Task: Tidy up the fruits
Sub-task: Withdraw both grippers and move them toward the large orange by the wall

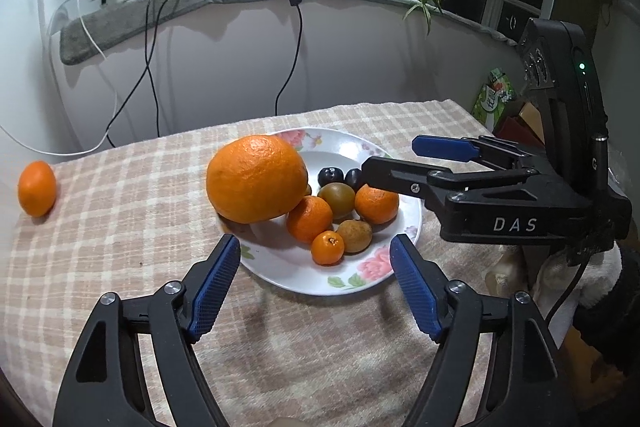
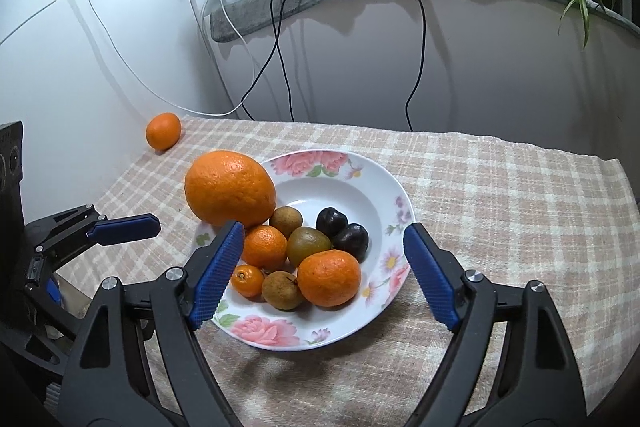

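I had both tools spread wide and empty: the left hand-held gripper (image 1: pixel 316 259) hung over the near rim of the flowered plate (image 1: pixel 352 147), and the right hand-held gripper (image 2: pixel 324 251) straddled the fruit pile from its side. The big orange (image 1: pixel 256 179) sat on the plate's left rim, leaning over the smaller fruit. One tangerine (image 1: pixel 37 189) lay alone on the checked cloth (image 1: pixel 120 207) over the counter, well apart, by the wall.
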`<state>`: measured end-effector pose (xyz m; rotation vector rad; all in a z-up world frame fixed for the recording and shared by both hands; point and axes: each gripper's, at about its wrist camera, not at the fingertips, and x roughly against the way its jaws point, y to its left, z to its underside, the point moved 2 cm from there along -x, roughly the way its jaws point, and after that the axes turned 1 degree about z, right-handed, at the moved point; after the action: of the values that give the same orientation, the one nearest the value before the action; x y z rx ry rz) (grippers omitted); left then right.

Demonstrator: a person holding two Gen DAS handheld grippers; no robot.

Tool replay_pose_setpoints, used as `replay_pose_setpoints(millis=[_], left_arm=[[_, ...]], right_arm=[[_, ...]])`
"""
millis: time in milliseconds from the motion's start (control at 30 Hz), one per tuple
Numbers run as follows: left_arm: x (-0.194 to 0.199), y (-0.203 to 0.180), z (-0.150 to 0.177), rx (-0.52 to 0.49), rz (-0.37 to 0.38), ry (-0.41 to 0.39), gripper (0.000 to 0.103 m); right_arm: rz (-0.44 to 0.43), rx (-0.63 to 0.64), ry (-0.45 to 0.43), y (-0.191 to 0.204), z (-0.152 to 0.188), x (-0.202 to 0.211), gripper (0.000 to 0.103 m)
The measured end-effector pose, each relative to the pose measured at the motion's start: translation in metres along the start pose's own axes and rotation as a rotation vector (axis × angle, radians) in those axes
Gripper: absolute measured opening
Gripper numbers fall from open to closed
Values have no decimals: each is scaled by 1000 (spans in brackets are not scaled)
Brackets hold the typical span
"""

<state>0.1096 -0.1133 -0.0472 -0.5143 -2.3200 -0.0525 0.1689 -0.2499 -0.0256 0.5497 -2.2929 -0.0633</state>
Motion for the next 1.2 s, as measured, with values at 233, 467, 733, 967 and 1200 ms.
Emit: replay_pose_setpoints(millis=[233, 467, 733, 967, 1200], left_arm=[[9, 3, 1, 6, -14, -18, 78], [20, 14, 2, 19, -35, -37, 78], [34, 35, 5, 42, -59, -57, 78], [43, 61, 8, 70, -96, -64, 78], [49, 107, 19, 123, -161, -54, 78]], right_arm=[[-25, -33, -9, 4, -4, 5, 84], [-56, -31, -29, 17, -9, 8, 84], [-79, 25, -39, 45, -16, 9, 85], [-88, 44, -33, 60, -20, 5, 85], [-119, 72, -31, 76, -29, 0, 85]])
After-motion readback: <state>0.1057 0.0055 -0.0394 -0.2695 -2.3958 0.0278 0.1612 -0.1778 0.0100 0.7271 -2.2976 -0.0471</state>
